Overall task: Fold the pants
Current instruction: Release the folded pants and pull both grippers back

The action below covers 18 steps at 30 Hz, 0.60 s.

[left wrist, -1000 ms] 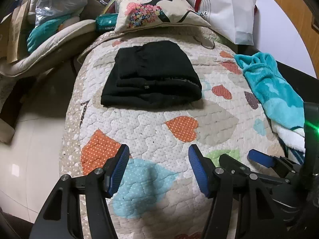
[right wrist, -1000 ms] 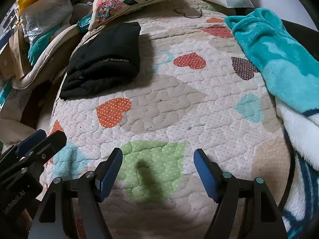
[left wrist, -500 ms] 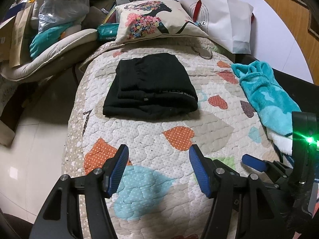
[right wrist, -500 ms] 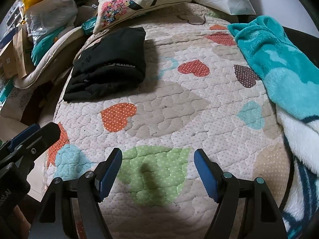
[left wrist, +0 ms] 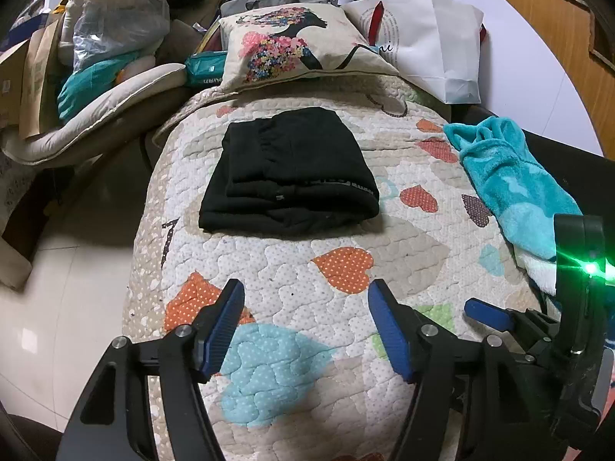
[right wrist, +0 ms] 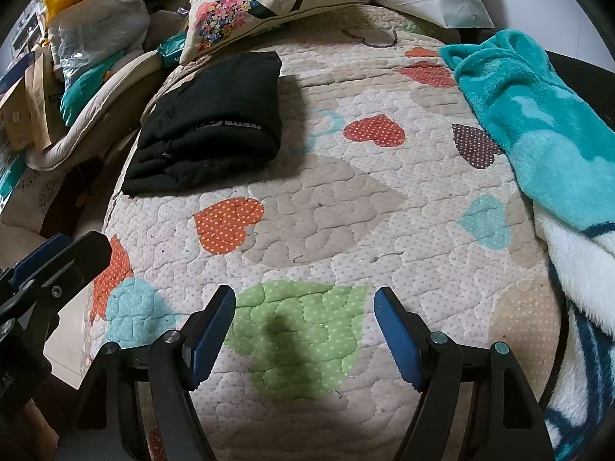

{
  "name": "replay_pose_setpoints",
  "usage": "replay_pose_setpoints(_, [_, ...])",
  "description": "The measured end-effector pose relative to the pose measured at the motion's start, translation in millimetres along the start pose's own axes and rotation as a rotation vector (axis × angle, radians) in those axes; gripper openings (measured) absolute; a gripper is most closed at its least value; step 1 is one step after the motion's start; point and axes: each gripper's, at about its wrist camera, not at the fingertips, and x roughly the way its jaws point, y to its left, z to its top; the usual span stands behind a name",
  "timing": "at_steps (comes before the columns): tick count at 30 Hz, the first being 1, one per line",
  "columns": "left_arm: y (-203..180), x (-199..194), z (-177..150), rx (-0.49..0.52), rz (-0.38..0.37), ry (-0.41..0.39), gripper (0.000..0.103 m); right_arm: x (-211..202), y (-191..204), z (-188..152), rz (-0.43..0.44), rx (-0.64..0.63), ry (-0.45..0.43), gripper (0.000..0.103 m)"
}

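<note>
Both tools have pulled back from the folded black pants [left wrist: 290, 171]; left tool [left wrist: 305, 320] and right tool [right wrist: 303, 320] wide, empty. Pants' long axis runs across the quilt [left wrist: 384, 230].

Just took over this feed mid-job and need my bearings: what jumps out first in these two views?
The black pants stand out first, a folded dark bundle on the far left part of the heart-patterned quilt, just short of the floral pillow. Next comes the teal fleece blanket, draped down the quilt's right edge. Both the left tool and the right tool hover open and empty over the near end, well short of the pants.
</note>
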Motion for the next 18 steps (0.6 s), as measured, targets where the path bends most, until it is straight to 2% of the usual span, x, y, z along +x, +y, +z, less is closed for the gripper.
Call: replay_pose_setpoints(18, [-1.3,1.6,-2.2,-0.003,0.001,0.009,0.067,3.7,1.7,-1.2,0.004,-0.004,0.010,0.080])
